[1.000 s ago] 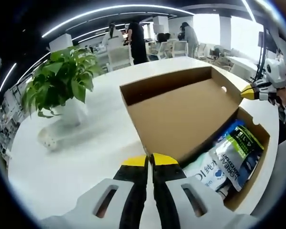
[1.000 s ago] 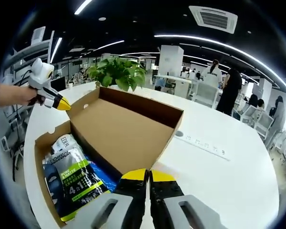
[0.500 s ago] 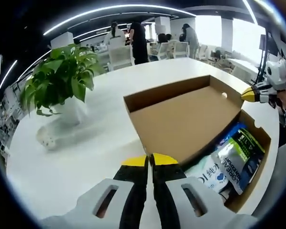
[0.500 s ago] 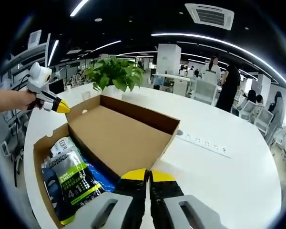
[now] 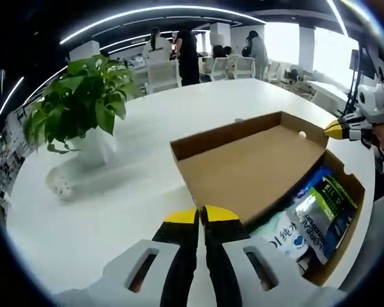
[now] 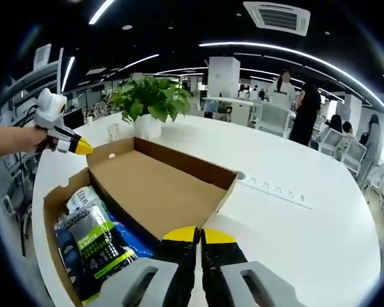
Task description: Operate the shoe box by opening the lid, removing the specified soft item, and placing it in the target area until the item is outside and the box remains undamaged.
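Inside the open shoe box point(image 6: 64, 211) on the white tabletop point(image 6: 307, 236), a soft pouch point(image 6: 93, 236) read "4 in 1"; smaller print was illegible. Its lid point(image 5: 256, 166) tilted back. Left hand-held gripper point(image 5: 201, 215) and right hand-held gripper point(image 6: 199, 235) each showed jaws pressed together, holding nothing. A potted plant point(image 5: 77, 109) stood near; a power strip point(image 6: 278, 192) lay beyond.
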The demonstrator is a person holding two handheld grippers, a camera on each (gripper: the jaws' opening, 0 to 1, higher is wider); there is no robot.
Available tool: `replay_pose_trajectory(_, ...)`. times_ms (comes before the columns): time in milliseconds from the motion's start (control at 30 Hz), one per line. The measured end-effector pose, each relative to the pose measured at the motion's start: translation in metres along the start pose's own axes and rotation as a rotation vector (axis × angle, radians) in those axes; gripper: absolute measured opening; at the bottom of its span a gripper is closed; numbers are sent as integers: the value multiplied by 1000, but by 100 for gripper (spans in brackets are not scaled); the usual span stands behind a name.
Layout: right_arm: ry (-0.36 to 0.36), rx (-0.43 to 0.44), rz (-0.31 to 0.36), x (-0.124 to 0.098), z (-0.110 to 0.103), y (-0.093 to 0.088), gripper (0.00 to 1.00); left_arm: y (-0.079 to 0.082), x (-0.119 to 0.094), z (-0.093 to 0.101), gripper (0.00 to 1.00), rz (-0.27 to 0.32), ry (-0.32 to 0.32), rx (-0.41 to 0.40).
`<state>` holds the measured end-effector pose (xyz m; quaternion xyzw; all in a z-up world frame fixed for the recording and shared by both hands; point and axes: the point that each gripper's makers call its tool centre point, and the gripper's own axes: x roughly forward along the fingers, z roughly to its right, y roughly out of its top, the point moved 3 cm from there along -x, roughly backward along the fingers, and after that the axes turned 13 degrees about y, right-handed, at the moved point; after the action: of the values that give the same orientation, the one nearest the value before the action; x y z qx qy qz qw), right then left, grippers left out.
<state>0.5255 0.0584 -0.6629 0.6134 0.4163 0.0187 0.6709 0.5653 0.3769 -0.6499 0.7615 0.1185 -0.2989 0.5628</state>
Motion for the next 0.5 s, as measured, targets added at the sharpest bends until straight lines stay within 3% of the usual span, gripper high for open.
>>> replay_pose_trajectory(500,-1,11,-13,4,3,-1,0,-2,6,0,2,-13,6,-23)
